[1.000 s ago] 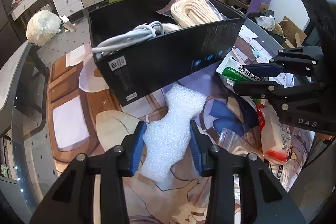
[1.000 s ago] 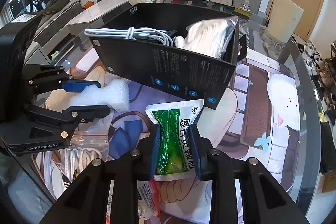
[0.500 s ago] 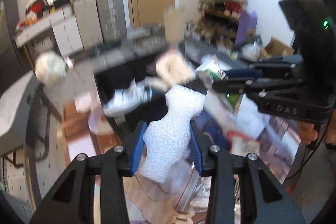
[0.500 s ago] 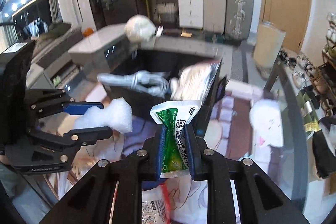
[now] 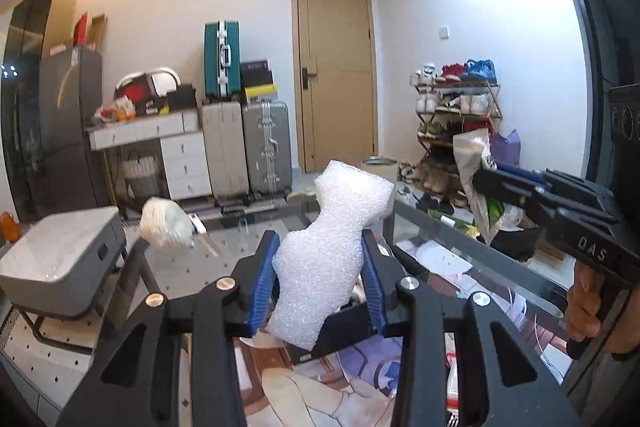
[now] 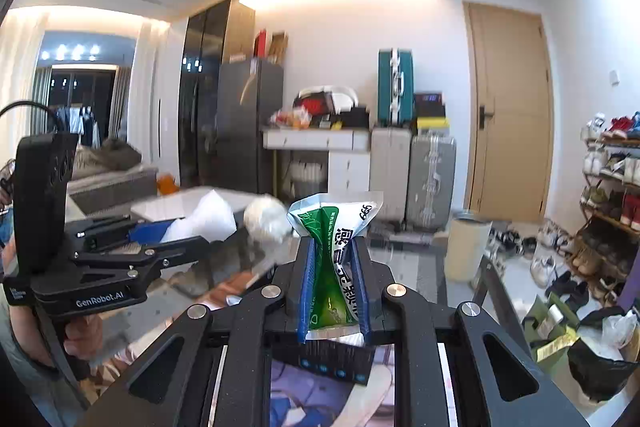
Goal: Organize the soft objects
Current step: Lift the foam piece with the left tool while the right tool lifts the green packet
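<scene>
Foam piece: white, bumpy foam block (image 5: 332, 251), standing upright between the blue pads of the left gripper (image 5: 318, 279), which are clamped on its narrow waist, raised above the table.
Left gripper: partly closed, pinching the foam from both sides.
Right gripper: right gripper (image 6: 334, 287) nearly together, its pads squeezing a green-and-white sachet (image 6: 334, 259) to a thin waist; the sachet's top flares out above the fingers.
Count of held things: two, one per gripper.
Box: black box (image 5: 344, 327), just below and behind the foam; its contents are hidden by the grippers.
Hands: a hand (image 5: 584, 311) grips the right gripper's handle.
Surface: glass-topped table (image 5: 452, 239) with a printed cartoon mat (image 5: 320, 391) under the box.
Room: wooden door (image 5: 338, 71), three suitcases by the wall (image 5: 244, 147), a shoe rack (image 5: 456, 115), a white round bundle (image 5: 166, 223) on the table's far edge.
</scene>
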`<state>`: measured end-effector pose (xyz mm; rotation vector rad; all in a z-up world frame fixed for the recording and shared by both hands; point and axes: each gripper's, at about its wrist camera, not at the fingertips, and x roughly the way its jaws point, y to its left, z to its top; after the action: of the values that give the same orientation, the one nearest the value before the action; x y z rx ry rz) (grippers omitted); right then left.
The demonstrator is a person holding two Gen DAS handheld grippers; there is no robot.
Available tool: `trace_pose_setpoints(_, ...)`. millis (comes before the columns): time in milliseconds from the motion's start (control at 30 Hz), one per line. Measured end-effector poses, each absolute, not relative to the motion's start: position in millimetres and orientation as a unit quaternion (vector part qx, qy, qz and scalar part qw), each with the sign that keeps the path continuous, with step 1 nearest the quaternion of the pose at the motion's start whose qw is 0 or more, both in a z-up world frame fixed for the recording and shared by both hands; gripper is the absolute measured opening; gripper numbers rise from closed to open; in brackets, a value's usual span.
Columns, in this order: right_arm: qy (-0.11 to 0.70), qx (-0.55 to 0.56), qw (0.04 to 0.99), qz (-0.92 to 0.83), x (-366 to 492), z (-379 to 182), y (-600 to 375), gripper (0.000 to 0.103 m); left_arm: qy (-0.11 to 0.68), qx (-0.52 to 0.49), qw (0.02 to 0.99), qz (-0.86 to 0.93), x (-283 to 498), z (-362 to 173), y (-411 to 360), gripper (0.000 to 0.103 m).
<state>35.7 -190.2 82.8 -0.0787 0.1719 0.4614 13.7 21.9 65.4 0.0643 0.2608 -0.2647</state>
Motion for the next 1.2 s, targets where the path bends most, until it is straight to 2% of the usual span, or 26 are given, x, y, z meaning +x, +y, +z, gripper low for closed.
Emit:
trace_pose_setpoints(800,0.087,-0.039,0.964,0.249,39.4,81.7,-181.5,0.018,0.119,0.016,0.985,-0.125,21.9,75.4,15.3,0.039)
trace_pose_setpoints(1200,0.112,-0.019,0.962,0.250,87.9,91.2,-163.0,0.018,0.104,-0.015,0.988,-0.115,71.3,86.6,24.8,0.039)
